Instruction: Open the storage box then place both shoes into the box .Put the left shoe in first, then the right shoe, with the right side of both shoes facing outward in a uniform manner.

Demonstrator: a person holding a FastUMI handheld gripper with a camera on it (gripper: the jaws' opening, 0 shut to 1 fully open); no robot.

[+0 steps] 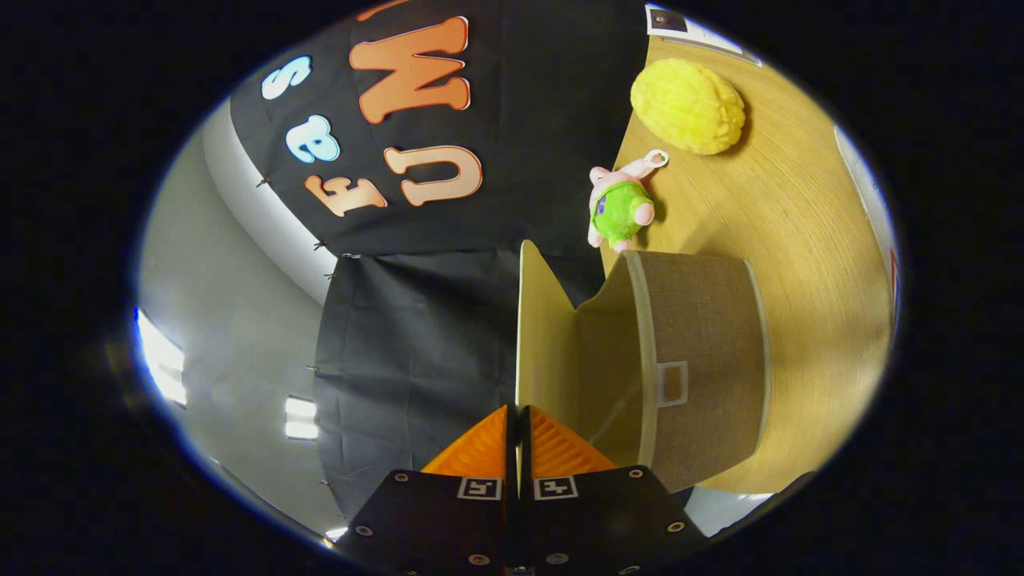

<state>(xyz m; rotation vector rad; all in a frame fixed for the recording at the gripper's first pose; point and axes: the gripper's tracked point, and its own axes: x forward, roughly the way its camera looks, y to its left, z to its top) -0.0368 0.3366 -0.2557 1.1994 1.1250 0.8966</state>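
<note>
The view is rolled on its side, so the wooden table (808, 240) stands to the right of my fingers. On it sits the storage box (704, 360), brown fabric with pale trim and a small label holder (672, 382) on its face. Its cream lid (544, 336) is swung up and away from the box body, showing its inner face. The lid's thin free edge runs straight down between my fingertips. My gripper (518, 420) is shut on that edge, with both fingers pressed against the panel. The inside of the box is hidden behind the lid and front wall.
Beyond the box on the table lie a small pink and green plush toy (620, 208) and a fuzzy yellow ball (688, 106). A printed sheet (696, 28) lies at the table's far end. The black cloth wall (416, 320) hangs close behind the lid.
</note>
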